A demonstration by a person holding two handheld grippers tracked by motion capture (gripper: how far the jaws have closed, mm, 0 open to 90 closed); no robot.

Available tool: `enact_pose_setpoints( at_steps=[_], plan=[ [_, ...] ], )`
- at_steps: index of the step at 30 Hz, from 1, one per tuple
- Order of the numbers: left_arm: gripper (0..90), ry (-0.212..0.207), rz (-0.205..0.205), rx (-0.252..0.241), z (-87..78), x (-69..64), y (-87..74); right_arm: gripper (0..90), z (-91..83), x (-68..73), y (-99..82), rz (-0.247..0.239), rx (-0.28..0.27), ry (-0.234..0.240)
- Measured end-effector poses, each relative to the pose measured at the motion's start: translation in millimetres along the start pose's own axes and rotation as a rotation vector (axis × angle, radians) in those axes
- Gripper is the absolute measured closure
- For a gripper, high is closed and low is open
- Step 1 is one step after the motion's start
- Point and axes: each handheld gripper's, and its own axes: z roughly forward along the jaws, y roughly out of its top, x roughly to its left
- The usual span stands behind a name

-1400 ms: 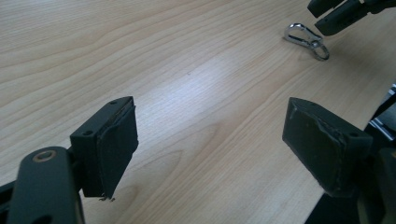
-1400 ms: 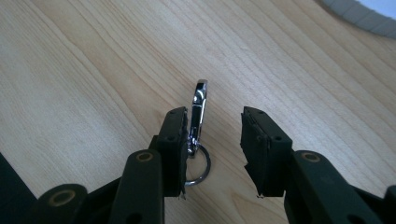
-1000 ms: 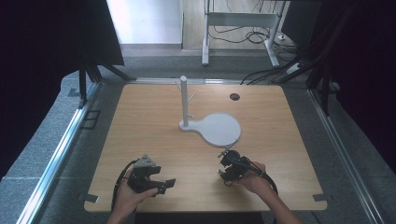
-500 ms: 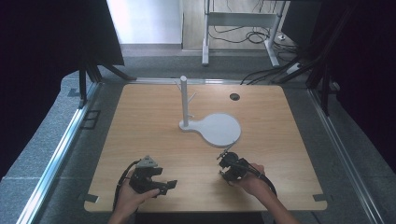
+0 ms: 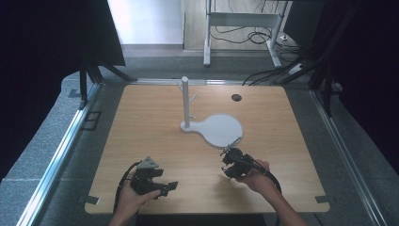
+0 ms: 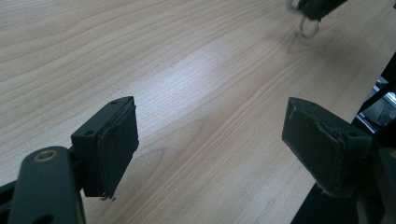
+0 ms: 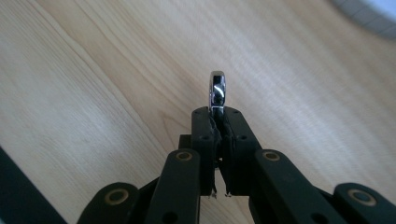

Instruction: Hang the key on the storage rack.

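Two grippers are held low over the wooden bench, both near its 6 o'clock edge. The left gripper sits toward 7 o'clock with its fingers spread wide, nothing between them, just bare wood grain seen through the gap in the left gripper view. The right gripper is found around 5 o'clock, and its fingers are pinched tight on a small shiny metal ring, which is seen edge-on, sticking up past the tips in the right gripper view. The same ring is also caught blurry in the left gripper view, up at 1 o'clock, hanging under the other gripper just above the wood.

At the middle of the bench a white stand is placed: a flat rounded base with an upright post at its 9 o'clock side, with small pegs branching off the post. The right gripper's tip is pointed at the base's 6 o'clock rim, very near it; whether they touch can't be told. A small dark hole is set into the bench toward 1 o'clock.
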Motion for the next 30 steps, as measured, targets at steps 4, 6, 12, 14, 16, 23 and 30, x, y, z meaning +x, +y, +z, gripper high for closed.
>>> enact_pose_setpoints(
  at_steps=[4,6,12,14,16,23,30],
  plan=[
    [18.9,0.004,0.005,0.002,0.7,0.1,-0.2,84.5,-15.3,-1.6,5.4,-0.001,-0.054,-0.019],
    [18.9,0.004,0.005,0.003,0.7,0.1,-0.3,84.5,-22.1,-3.5,8.3,0.003,-0.090,-0.022],
    [18.9,0.005,-0.004,0.007,1.7,2.5,-0.3,84.5,-32.5,-10.2,20.1,0.007,-0.143,-0.020],
    [18.9,0.007,-0.005,0.009,2.5,2.8,-0.7,84.5,-33.0,-11.5,24.9,0.004,-0.148,-0.021],
    [18.9,0.007,-0.005,0.009,2.5,2.2,-0.7,84.5,-33.2,-12.4,28.9,0.002,-0.152,-0.022],
    [18.9,0.002,0.001,0.011,2.8,1.1,-0.5,84.5,-35.1,-11.7,43.4,-0.005,-0.160,-0.031],
    [19.0,0.001,-0.001,0.015,3.3,1.5,-0.6,84.5,-36.1,-14.7,57.4,-0.009,-0.160,-0.043]
  ],
)
